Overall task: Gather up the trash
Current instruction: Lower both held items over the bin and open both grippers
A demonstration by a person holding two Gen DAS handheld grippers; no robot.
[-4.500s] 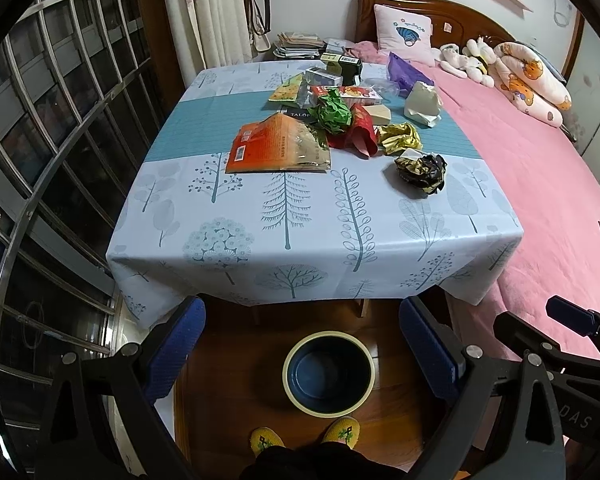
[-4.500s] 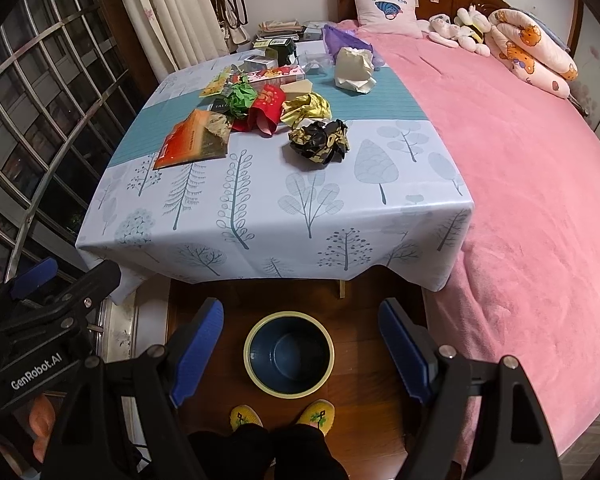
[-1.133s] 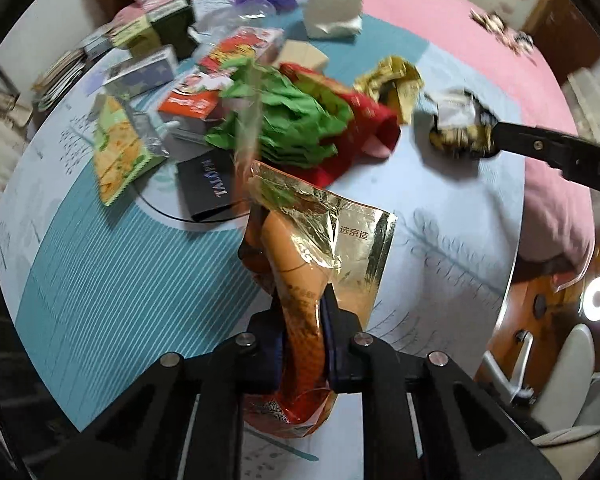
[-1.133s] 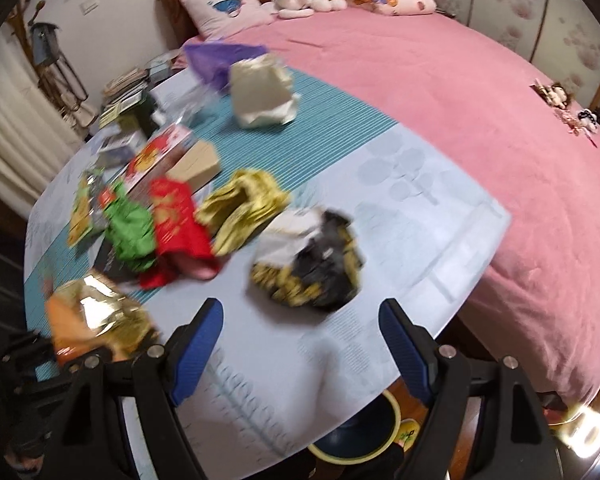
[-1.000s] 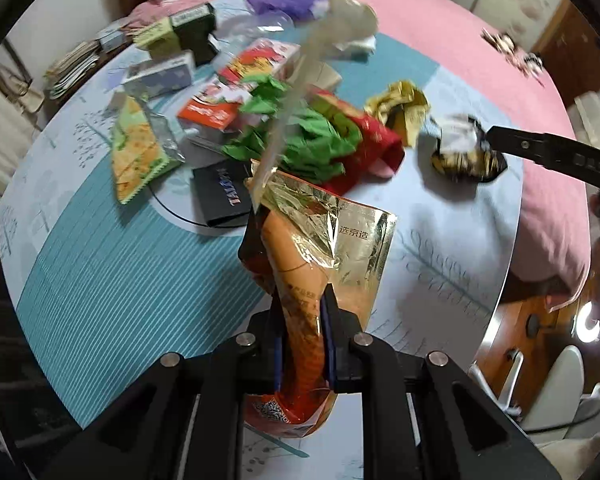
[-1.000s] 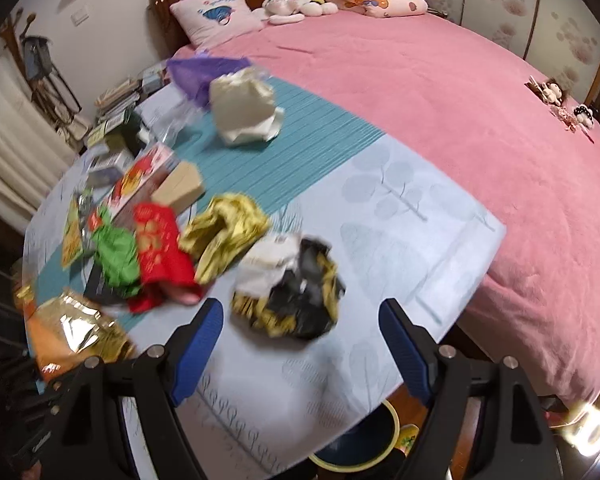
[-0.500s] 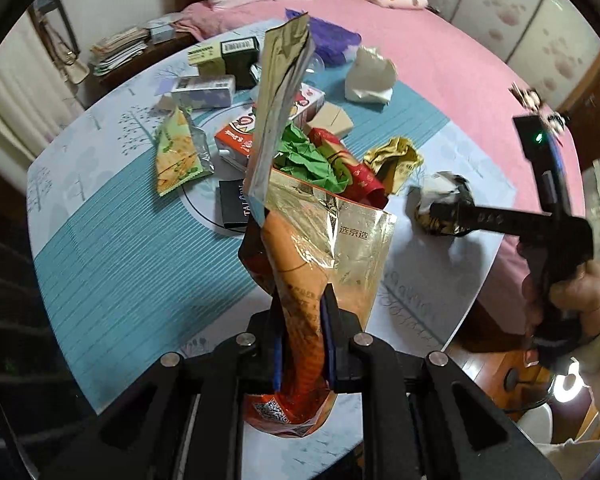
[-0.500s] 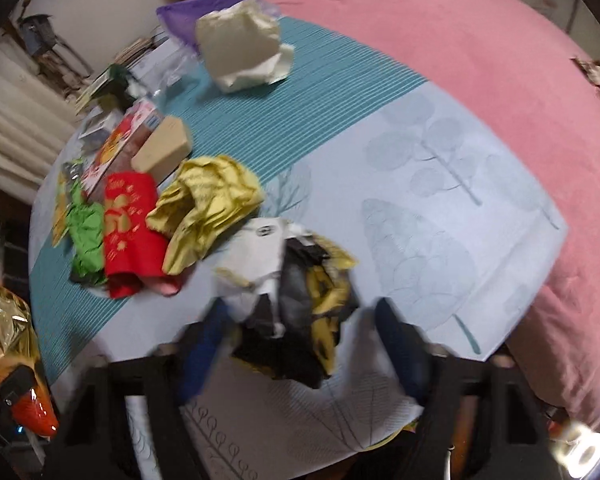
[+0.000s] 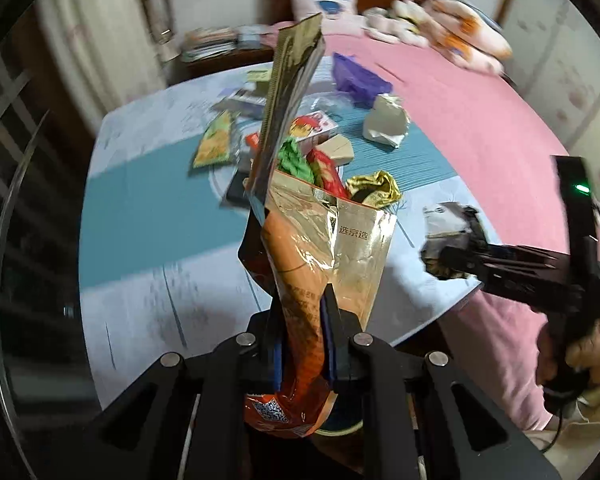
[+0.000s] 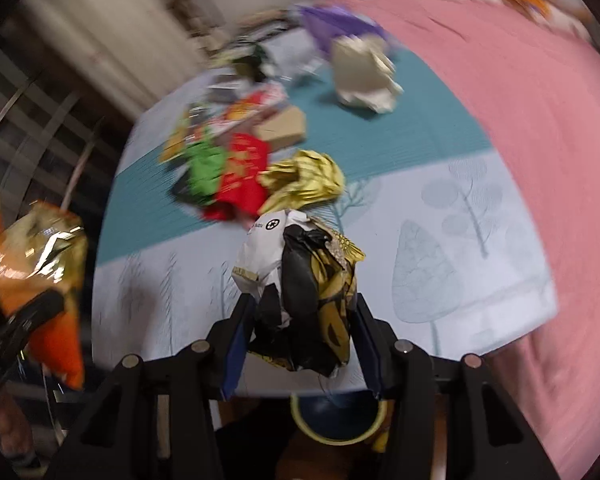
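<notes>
Left wrist view shows our left claw (image 9: 302, 344) clamped tight on an orange and gold snack bag (image 9: 312, 272), which stands up between the jaws with its torn flap rising toward the bed (image 9: 480, 128). Behind the bag we see the counter (image 9: 148, 220) under a pale cloth printed with trees and crossed by a teal band. On it lie a green wrapper (image 9: 294, 160), a red wrapper (image 9: 328, 172), a gold foil ball (image 9: 374, 188), a crumpled beige paper (image 9: 386, 126) and a purple bag (image 9: 358, 78). At the right edge, a hand (image 9: 576, 356) carries our right claw (image 9: 444, 256), which has a black and white crumpled wrapper (image 9: 448, 224) at its tip.

From the right wrist we see the same wrapper (image 10: 300, 292), black, white and gold, sitting between the blue pads; the jaws are closing on it and both pads press its sides, above the near edge of the counter (image 10: 460, 248). Just below it, a bin (image 10: 336, 420) with a yellow rim and blue inside peeks out on the floor. The snack bag (image 10: 36, 264) hangs at the far left, blurred.
</notes>
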